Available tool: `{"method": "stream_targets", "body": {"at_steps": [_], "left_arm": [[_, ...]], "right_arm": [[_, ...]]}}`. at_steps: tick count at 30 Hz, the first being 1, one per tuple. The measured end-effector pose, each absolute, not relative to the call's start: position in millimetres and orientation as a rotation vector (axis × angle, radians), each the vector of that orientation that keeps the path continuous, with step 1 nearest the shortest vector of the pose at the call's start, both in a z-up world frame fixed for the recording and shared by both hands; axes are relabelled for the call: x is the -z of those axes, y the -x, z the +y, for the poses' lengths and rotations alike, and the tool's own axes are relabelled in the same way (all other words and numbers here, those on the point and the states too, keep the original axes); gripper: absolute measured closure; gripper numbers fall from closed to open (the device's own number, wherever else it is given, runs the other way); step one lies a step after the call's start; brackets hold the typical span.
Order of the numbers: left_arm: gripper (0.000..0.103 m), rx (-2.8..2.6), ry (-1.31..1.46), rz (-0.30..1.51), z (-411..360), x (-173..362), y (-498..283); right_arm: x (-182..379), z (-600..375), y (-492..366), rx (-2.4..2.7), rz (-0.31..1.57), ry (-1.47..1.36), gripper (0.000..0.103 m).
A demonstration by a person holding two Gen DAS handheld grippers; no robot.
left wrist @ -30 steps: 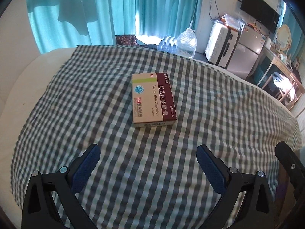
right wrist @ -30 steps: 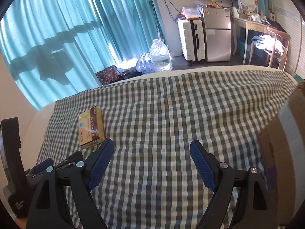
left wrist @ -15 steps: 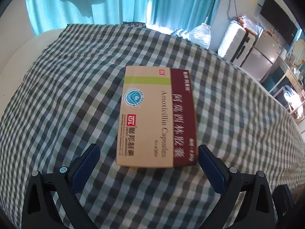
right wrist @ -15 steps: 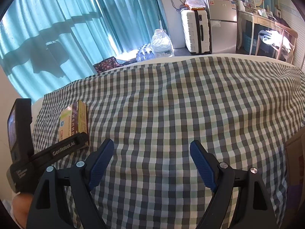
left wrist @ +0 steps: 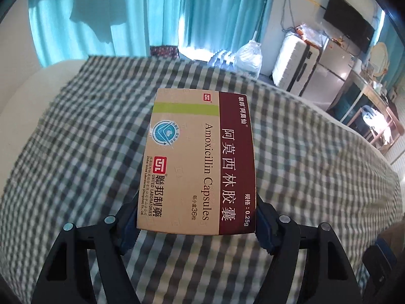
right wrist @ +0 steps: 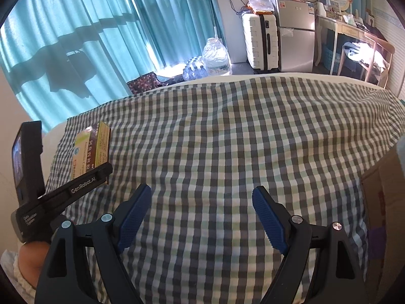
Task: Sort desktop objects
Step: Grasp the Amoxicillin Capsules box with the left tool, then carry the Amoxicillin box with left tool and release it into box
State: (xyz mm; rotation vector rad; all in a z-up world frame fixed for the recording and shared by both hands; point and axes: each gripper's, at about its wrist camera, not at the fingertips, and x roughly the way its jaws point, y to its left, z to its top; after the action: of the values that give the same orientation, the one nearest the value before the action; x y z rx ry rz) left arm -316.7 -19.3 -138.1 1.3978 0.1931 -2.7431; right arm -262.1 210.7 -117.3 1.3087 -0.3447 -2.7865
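A tan and maroon medicine box marked Amoxicillin Capsules is clamped at its near end by my left gripper, which is shut on it and holds it lifted above the checked cloth. The same box shows at the far left of the right wrist view, tilted up in the left gripper. My right gripper is open and empty over the middle of the cloth.
A brown cardboard box stands at the table's right edge. The checked cloth covers a pale round table. Behind are teal curtains, water bottles, a white suitcase and a small fridge.
My left gripper moved up to the medicine box, shut on its near end and lifted it off the cloth. My right gripper stayed open and shifted only slightly.
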Motion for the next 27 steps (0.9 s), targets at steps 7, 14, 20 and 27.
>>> {"method": "stream_targets", "body": {"at_steps": [7, 14, 20, 27], "left_arm": [[0.028, 2.865, -1.284, 0.138, -9, 53, 246], [0.028, 2.987, -1.136, 0.076, 17, -34, 184], [0.028, 3.087, -1.03, 0.061, 43, -90, 120], [0.027, 3.184, -1.064, 0.023, 98, -96, 64]], "right_arm": [[44, 206, 218, 2.838, -0.323, -1.182, 0.021], [-34, 203, 154, 2.904, -0.36, -0.997, 0.021], [-83, 218, 91, 2.987, -0.353, -0.891, 0.021], [-98, 270, 35, 3.086, -0.34, -0.925, 0.021]]}}
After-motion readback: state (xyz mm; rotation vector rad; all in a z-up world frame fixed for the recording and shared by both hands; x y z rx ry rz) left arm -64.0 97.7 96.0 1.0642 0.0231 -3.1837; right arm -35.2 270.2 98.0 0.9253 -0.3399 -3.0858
